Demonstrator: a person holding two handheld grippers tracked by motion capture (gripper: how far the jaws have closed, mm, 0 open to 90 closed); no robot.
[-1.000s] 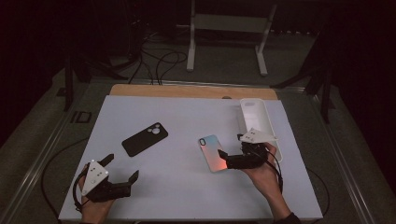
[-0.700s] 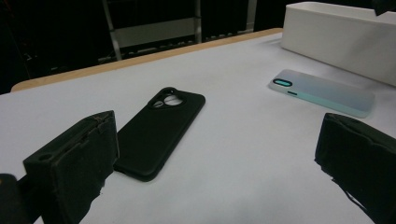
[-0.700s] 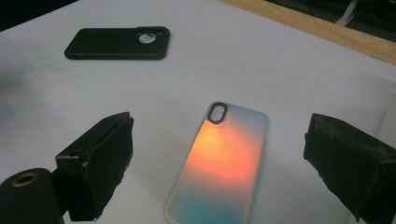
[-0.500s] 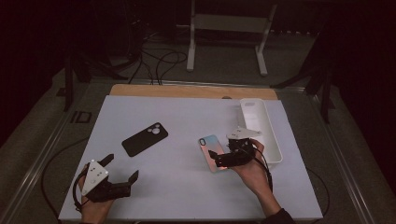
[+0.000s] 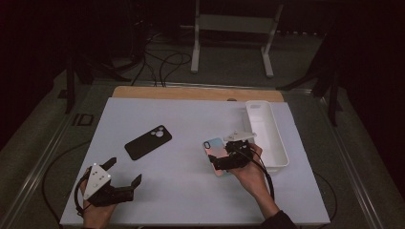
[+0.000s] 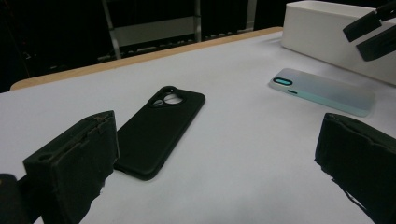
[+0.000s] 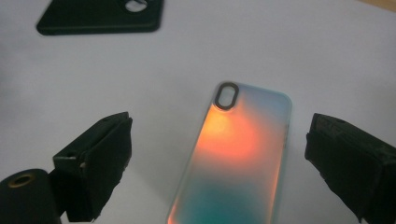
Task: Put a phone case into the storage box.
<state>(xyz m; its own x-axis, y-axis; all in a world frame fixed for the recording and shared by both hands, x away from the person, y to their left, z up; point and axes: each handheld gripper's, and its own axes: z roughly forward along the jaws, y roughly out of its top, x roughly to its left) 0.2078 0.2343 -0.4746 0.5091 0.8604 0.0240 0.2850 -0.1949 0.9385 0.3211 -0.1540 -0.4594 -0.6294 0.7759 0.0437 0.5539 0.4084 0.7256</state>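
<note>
Since a second ago the right gripper (image 5: 224,161) has slid left and a bit toward the person, away from the white tray (image 5: 278,143), and now hangs right over the iridescent phone case (image 5: 216,151). The left gripper (image 5: 125,174) hasn't budged from the near-left corner of the table.

The bit that matters: in the right gripper view the iridescent phone case (image 7: 238,158) lies flat between the two jaws, which are spread wide with clear table on either side of it. Its long axis runs pretty much straight away from the camera, camera cutout at the far end, so the jaws straddle the short width. I'd say a straight drop and squeeze would catch the long edges, though a thin flat case may be fiddly to lift off the table.

The left gripper is also spread wide and holds nothing. Its view has the black phone case (image 6: 161,130) lying just ahead on the table, angled off to the right. The right hand is clearly the nearer one for the iridescent case.
</note>
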